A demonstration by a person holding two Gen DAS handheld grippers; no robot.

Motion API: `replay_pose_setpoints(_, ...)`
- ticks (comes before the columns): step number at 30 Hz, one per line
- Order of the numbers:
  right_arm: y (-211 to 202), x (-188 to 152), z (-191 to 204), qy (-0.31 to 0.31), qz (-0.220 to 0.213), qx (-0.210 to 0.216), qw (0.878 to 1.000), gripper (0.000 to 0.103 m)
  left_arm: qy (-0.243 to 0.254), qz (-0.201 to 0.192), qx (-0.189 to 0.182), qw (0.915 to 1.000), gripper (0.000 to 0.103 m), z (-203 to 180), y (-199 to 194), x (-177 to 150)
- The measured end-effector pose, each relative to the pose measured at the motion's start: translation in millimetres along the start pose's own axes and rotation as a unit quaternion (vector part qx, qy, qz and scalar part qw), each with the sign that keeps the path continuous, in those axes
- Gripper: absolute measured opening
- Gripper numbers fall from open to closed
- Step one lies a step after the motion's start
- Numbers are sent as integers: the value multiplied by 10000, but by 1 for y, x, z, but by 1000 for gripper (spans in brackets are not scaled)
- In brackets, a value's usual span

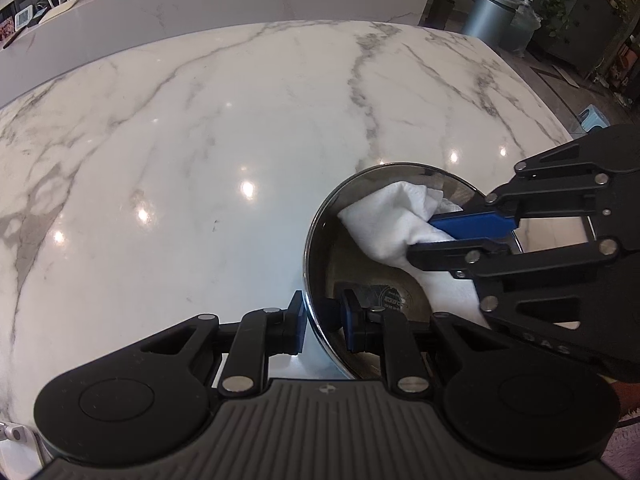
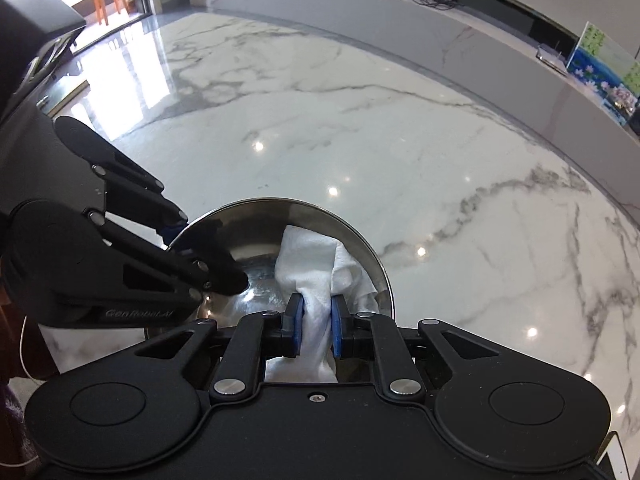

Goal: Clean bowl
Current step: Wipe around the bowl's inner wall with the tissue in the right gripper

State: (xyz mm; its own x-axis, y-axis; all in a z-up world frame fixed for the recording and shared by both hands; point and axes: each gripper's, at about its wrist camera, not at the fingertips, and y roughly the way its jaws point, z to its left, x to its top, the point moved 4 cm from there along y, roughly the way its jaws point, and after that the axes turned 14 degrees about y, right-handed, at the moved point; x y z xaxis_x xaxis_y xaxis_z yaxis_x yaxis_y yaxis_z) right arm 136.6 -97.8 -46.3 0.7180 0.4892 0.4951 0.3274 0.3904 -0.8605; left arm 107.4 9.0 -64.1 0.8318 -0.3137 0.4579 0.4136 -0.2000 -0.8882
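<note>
A shiny steel bowl (image 1: 360, 280) is held tilted above the white marble table (image 1: 200, 160). My left gripper (image 1: 324, 320) is shut on the bowl's near rim, one finger outside and one inside. My right gripper (image 2: 316, 320) is shut on a white cloth (image 2: 316, 264), which is pressed against the inside of the bowl (image 2: 248, 256). In the left wrist view the right gripper (image 1: 424, 236) comes in from the right with the cloth (image 1: 392, 224) bunched at its tips. In the right wrist view the left gripper (image 2: 204, 248) clamps the bowl's left rim.
A raised marble counter (image 2: 440, 20) runs along the far side of the table, with routers, cables and small items on it. A grey bin (image 1: 492, 16) and potted plants stand beyond the table's far right corner.
</note>
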Motion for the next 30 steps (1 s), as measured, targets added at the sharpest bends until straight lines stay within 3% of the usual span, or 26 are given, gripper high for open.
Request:
replay_pose_setpoints(9,12,1,3,18,126,119,9998,13,-25,3,-9,10000,16,0,1,0)
replay_pose_setpoints(19,6,-7,7,-61,451,523,9976,13,-41,0,29,10000,16,-1,2,3)
replay_pose_setpoints(26,-12,0,1,52,-38,282,9996,12,-20,1,34,10000,16,0,1,2)
replay_pose_setpoints(30,-6,2,-2,100,-43,176,9998,12,-15,2,23,10000,16,0,1,2)
